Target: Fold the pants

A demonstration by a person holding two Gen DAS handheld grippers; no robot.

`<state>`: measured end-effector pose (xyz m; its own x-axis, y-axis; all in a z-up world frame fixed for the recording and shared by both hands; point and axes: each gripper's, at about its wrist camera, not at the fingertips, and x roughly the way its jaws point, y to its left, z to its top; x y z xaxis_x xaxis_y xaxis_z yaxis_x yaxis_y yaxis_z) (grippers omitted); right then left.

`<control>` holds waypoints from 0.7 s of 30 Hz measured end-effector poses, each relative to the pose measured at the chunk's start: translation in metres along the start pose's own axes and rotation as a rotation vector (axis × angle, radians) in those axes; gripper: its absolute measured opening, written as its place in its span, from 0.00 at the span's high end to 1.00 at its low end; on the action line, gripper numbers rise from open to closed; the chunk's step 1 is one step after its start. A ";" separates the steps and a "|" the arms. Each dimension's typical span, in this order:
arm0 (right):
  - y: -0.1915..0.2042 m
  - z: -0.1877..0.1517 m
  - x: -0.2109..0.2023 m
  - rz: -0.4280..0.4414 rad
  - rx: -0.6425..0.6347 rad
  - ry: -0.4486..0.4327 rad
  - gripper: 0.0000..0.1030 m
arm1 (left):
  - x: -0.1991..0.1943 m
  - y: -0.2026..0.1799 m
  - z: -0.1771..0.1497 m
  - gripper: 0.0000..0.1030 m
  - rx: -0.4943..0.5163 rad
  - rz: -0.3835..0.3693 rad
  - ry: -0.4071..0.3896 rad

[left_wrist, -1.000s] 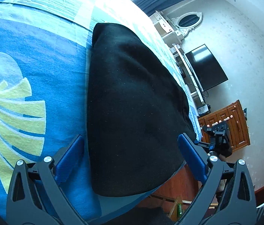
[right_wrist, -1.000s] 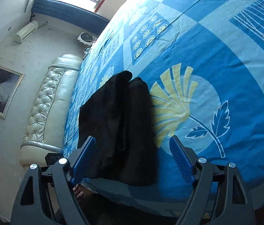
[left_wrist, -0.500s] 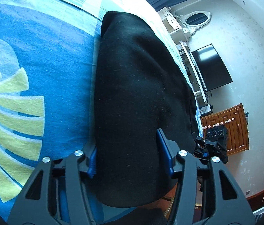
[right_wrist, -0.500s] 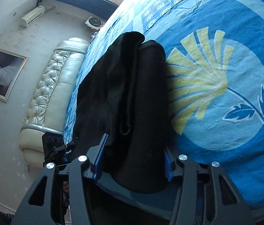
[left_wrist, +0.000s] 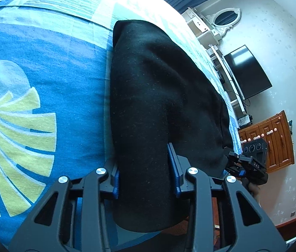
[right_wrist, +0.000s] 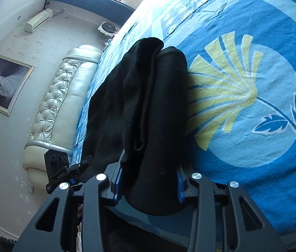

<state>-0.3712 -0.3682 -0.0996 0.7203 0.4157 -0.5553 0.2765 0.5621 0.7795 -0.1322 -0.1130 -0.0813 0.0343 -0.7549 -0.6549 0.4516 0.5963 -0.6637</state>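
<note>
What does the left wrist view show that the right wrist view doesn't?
Left wrist only: a television, an oval mirror and a wooden cabinet.
Right wrist only: a tufted headboard, a framed picture and the pants' layered fold.
Both: black pants on the blue bedspread, each gripper, left and right, shut on the near edge.

Folded black fabric pants [left_wrist: 158,109]: near end covers inner blue pads of both grippers; bed edge beneath hidden; layer count indeterminate.

The black pants [left_wrist: 158,105] are folded in a long thick bundle and are laid on the blue bed, near its edge
</note>
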 end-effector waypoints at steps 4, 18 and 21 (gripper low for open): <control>0.000 0.000 -0.001 -0.007 -0.001 -0.007 0.63 | -0.001 0.004 0.000 0.68 0.001 -0.006 -0.006; 0.030 -0.007 0.029 0.009 -0.050 0.032 0.64 | -0.033 0.020 -0.004 0.71 -0.001 0.068 -0.054; 0.037 -0.009 0.041 0.023 -0.064 0.053 0.64 | -0.047 0.025 -0.010 0.71 -0.012 0.086 -0.068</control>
<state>-0.3369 -0.3241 -0.0959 0.6907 0.4656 -0.5533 0.2178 0.5956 0.7732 -0.1313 -0.0598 -0.0708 0.1325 -0.7175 -0.6839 0.4340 0.6623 -0.6107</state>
